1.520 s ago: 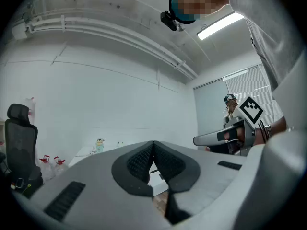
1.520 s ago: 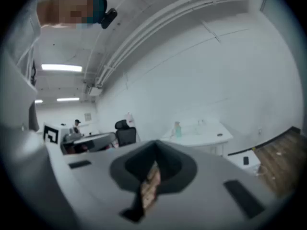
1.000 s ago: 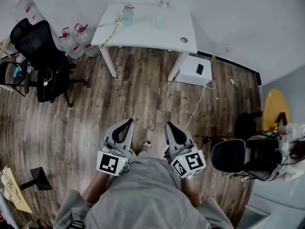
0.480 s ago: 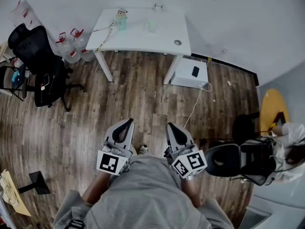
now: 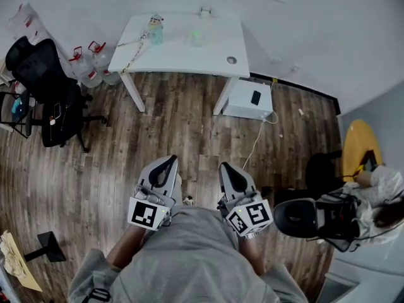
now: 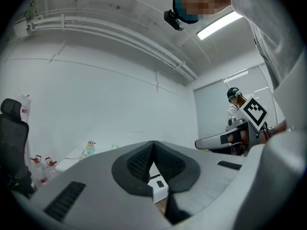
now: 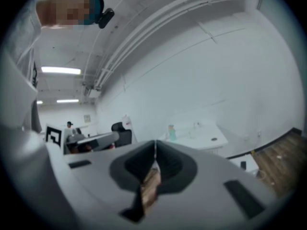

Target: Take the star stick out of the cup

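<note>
Left hand-held gripper [image 5: 169, 162] and right hand-held gripper [image 5: 225, 166] are both sitting clenched and empty. Their jaws are meeting with nothing between them, and they are pointing forward side by side at the person's waist.

The cup [image 5: 197, 38], small and pale green, is standing toward the back of a white desk [image 5: 183, 52] across the room, well apart from both tools. The star stick should be inside it, but it is too small to make out from here.

A stick like this is probably thin, light and stiff, with a wider star at the top, and possibly slippery if it is plastic. The best hold is likely on the bare shaft just above the cup's rim, pinched squarely and drawn straight up. The cup looks light too, so it may tip or lift along with the stick. Steadying its wall with the other tool would be wise.

A teal bottle [image 5: 154, 29] is standing to the left of the cup on the desk. A white box [image 5: 243, 103] is sitting on the wood floor [image 5: 183, 131] by the desk's right legs. Water jugs [image 5: 88, 65] and a black chair [image 5: 41, 74] are standing to the left. Another person [image 5: 379, 197] is sitting at the far right.
</note>
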`<move>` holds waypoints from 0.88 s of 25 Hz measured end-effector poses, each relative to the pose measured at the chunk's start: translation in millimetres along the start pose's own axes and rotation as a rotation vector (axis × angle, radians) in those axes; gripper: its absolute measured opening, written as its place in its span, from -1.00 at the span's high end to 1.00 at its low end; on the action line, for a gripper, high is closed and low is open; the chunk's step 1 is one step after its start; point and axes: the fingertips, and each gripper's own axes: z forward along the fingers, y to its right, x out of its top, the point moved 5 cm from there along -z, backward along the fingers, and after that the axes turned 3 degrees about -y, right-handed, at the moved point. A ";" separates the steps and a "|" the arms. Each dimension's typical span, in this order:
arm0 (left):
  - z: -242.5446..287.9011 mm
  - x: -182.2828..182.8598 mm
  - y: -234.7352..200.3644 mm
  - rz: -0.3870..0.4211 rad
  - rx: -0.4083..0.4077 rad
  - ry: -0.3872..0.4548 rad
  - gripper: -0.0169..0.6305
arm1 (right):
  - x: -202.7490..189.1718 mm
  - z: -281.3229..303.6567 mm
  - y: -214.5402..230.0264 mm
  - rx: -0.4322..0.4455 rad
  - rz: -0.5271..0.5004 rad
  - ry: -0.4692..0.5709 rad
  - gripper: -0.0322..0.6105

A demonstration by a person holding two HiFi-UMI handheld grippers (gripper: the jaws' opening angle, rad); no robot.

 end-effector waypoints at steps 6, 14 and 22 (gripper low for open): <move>37.3 -0.7 -20.6 -0.006 -0.034 -0.002 0.86 | 4.9 31.2 23.9 -0.034 0.024 -0.014 0.79; 98.9 -1.1 -72.1 -0.013 -0.076 -0.031 0.86 | 26.1 102.3 53.8 -0.036 0.046 -0.022 0.79; 156.7 1.6 -135.5 -0.019 -0.092 -0.041 0.86 | 44.5 172.4 78.5 -0.061 0.059 -0.015 0.79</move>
